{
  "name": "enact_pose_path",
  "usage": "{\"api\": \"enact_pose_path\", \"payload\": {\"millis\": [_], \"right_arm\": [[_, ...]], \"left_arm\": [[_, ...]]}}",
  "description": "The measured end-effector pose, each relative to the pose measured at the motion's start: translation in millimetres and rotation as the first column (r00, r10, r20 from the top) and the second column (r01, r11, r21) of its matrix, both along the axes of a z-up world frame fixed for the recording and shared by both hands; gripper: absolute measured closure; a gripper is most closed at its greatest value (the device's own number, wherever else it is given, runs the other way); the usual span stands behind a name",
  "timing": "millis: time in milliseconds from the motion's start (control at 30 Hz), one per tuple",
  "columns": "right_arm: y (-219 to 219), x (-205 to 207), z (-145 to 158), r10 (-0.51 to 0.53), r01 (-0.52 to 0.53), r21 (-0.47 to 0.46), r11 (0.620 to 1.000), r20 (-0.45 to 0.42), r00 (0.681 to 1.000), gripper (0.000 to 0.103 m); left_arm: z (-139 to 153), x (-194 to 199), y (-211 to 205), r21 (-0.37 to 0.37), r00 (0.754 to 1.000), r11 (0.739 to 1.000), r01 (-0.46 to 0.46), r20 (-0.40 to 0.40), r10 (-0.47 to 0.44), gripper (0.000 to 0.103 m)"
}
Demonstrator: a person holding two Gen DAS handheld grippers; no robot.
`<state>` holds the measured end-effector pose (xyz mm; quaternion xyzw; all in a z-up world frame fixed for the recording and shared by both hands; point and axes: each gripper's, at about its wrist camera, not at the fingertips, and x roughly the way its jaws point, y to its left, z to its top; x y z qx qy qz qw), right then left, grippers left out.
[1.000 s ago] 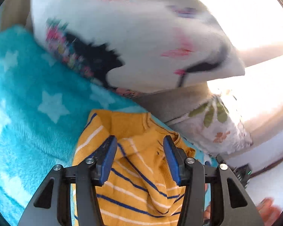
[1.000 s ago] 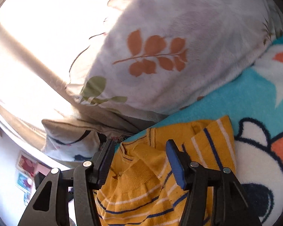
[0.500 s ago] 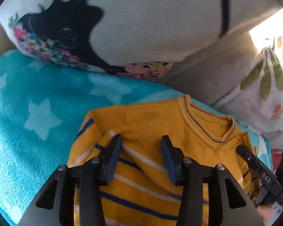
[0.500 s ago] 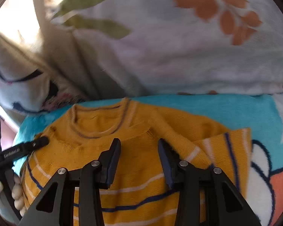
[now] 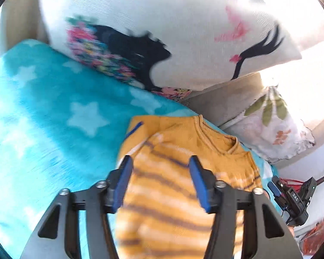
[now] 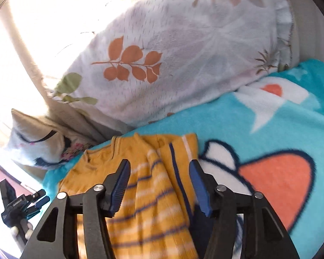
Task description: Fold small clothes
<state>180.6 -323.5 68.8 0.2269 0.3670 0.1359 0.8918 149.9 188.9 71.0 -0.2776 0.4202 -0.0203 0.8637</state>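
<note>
A small mustard-yellow knit sweater (image 5: 172, 185) with white and navy stripes lies on a turquoise fleece blanket (image 5: 43, 116), neck toward the pillows. Its sleeves are folded in over the body. My left gripper (image 5: 161, 164) is open above the sweater's left half, nothing between its blue pads. In the right wrist view the same sweater (image 6: 149, 194) lies under my right gripper (image 6: 159, 168), which is open and empty over the folded right sleeve. Each gripper shows at the edge of the other's view: the right one (image 5: 291, 196), the left one (image 6: 21, 205).
A white pillow with a black and pink face print (image 5: 162, 32) leans behind the blanket on the left. A leaf-print pillow (image 6: 183, 54) leans behind it on the right. The blanket carries a cartoon print (image 6: 276, 179) right of the sweater.
Both grippers have pulled back and up from the sweater, and their jaws stand wider apart than half a second ago. The sweater lies flat with sleeves folded in.
</note>
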Motion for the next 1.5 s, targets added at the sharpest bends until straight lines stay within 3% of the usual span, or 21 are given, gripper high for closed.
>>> {"api": "enact_pose_path", "payload": {"millis": [100, 267, 467, 667, 767, 800, 833, 867, 900, 933, 1100, 1267, 1433, 1500], "right_arm": [[-18.3, -32.3, -2.6, 0.042, -0.041, 0.055, 0.998, -0.018, 0.999, 0.031], [-18.0, -66.1, -26.6, 0.074, -0.066, 0.100, 0.993, -0.078, 0.994, 0.029], [-9.7, -77.7, -52.7, 0.097, -0.080, 0.155, 0.985, -0.103, 0.990, 0.027], [14.8, -59.5, -63.3, 0.140, -0.128, 0.185, 0.974, -0.053, 0.989, 0.022], [31.5, -53.4, -66.2, 0.146, -0.142, 0.173, 0.975, -0.010, 0.989, 0.023], [37.5, -52.4, -66.2, 0.152, -0.149, 0.152, 0.977, -0.008, 0.988, 0.033], [41.4, -49.8, -67.1, 0.164, -0.158, 0.149, 0.976, -0.025, 0.986, 0.043], [42.5, -46.0, -69.3, 0.181, -0.170, 0.165, 0.972, -0.054, 0.982, 0.065], [40.9, -43.1, -72.2, 0.201, -0.182, 0.202, 0.962, -0.078, 0.976, 0.068], [37.2, -43.0, -73.6, 0.203, -0.180, 0.230, 0.957, -0.084, 0.976, 0.070], [26.1, -62.7, -62.7, 0.250, -0.216, 0.339, 0.916, -0.061, 0.966, 0.077], [25.4, -108.3, -48.0, 0.313, -0.290, 0.321, 0.902, -0.023, 0.949, 0.077], [16.7, -152.0, -66.4, 0.255, -0.241, 0.155, 0.958, -0.077, 0.964, 0.065], [0.6, -161.8, -71.5, 0.212, -0.196, 0.163, 0.967, -0.088, 0.973, 0.064]], "left_arm": [[-2.7, -32.9, 13.8, -0.032, 1.000, 0.999, 0.001, -0.001, -0.001, 0.038], [-22.0, -68.5, 16.4, -0.104, 0.999, 0.993, 0.046, -0.007, -0.047, 0.033], [-48.2, -67.2, -14.2, -0.133, 0.990, 0.982, 0.136, -0.010, -0.138, 0.022], [-53.6, -50.9, -48.6, -0.077, 0.982, 0.979, 0.187, 0.030, -0.185, 0.009], [-51.6, -49.3, -70.0, 0.040, 0.987, 0.986, 0.161, 0.017, -0.162, 0.004], [-50.6, -49.4, -77.3, 0.095, 0.989, 0.984, 0.150, 0.001, -0.151, 0.007], [-49.4, -50.2, -79.8, 0.129, 0.990, 0.981, 0.144, -0.019, -0.143, 0.029], [-47.7, -49.1, -80.4, 0.122, 0.986, 0.979, 0.166, -0.039, -0.162, 0.044], [-46.2, -46.9, -77.8, 0.067, 0.980, 0.979, 0.193, -0.058, -0.189, 0.067], [-42.7, -47.1, -73.3, 0.032, 0.980, 0.982, 0.188, -0.068, -0.185, 0.071], [-19.6, -71.9, -74.2, 0.035, 0.974, 0.976, 0.216, -0.073, -0.213, 0.075], [-13.2, -122.3, -76.2, 0.040, 0.968, 0.970, 0.242, -0.081, -0.238, 0.075], [-45.6, -164.3, -56.8, -0.019, 0.972, 0.978, 0.209, -0.109, -0.210, 0.065], [-52.5, -175.8, -38.5, -0.094, 0.978, 0.979, 0.182, -0.090, -0.190, 0.064]]}}
